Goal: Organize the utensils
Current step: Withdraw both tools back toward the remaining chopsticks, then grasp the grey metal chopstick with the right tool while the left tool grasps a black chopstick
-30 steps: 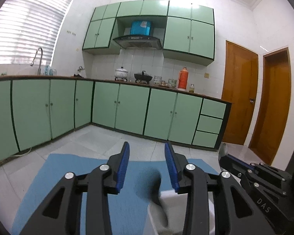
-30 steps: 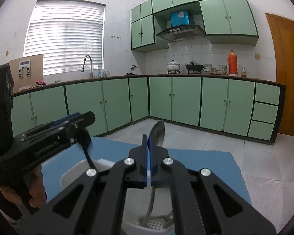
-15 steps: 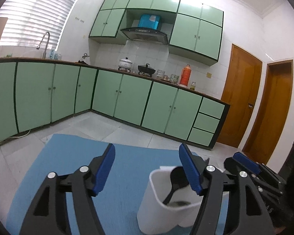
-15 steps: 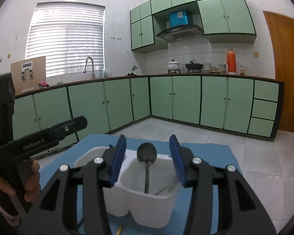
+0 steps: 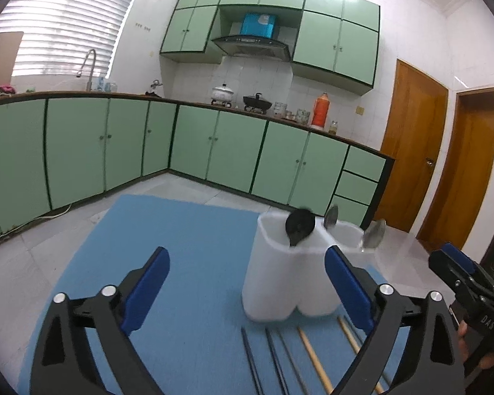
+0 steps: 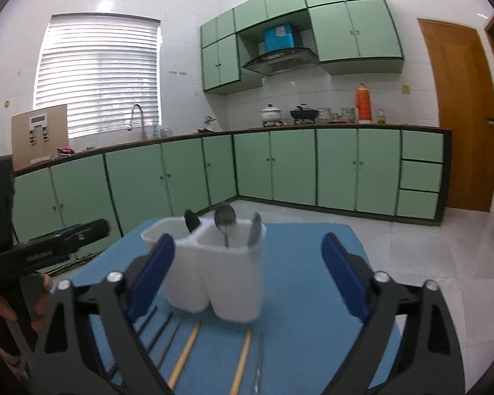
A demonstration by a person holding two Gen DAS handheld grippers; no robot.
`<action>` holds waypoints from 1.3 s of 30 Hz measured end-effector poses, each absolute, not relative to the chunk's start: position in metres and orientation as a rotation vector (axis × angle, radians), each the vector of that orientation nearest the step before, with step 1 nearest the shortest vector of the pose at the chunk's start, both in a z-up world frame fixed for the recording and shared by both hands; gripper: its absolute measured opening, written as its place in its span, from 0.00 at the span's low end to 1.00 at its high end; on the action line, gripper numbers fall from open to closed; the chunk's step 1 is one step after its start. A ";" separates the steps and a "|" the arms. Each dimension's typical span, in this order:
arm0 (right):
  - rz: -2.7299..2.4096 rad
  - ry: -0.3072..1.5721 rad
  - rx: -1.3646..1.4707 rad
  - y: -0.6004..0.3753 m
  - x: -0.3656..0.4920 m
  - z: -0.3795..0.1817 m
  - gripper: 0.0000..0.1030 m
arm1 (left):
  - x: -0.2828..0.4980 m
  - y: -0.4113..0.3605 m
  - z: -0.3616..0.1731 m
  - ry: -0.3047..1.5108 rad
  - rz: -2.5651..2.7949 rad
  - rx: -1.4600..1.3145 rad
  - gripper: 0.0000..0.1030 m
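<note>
A white two-compartment utensil holder (image 5: pixel 280 283) (image 6: pixel 220 279) stands on the blue mat (image 5: pixel 181 247). A black spoon (image 5: pixel 299 227) (image 6: pixel 192 220) sits in one compartment. Two metal spoons (image 5: pixel 375 233) (image 6: pixel 225 219) lean in the other. Dark and wooden chopsticks (image 5: pixel 313 358) (image 6: pixel 184 355) lie on the mat in front of the holder. My left gripper (image 5: pixel 247 273) is a short way back from the holder, its jaws opening and nothing gripped. My right gripper (image 6: pixel 248 256) is also back from it, jaws opening and empty.
Green kitchen cabinets (image 5: pixel 214 151) run along the far walls, with wooden doors (image 5: pixel 411 144) at the right. Tiled floor surrounds the mat. A hand (image 6: pixel 39 299) holds the left gripper (image 6: pixel 66 240) at the left edge of the right wrist view.
Both grippers have drawn back from the holder and opened wide. The right one let go of a metal spoon, which now stands in the holder. The chopsticks have come into view.
</note>
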State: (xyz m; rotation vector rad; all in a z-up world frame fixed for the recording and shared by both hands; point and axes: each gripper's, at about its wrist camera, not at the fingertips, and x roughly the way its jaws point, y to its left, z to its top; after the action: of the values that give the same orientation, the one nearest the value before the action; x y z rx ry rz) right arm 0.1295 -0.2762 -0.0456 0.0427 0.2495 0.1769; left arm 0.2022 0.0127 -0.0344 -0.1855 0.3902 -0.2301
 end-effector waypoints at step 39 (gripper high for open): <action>0.101 0.506 0.042 -0.292 -0.018 -0.164 0.53 | 0.034 -0.007 -0.123 0.514 -0.122 -0.004 0.94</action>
State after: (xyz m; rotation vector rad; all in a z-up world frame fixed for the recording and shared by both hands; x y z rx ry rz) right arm -0.0180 -0.2916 -0.1639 0.0417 0.5056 0.1012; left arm 0.0344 -0.0068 -0.1235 -0.0043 0.5140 -0.1221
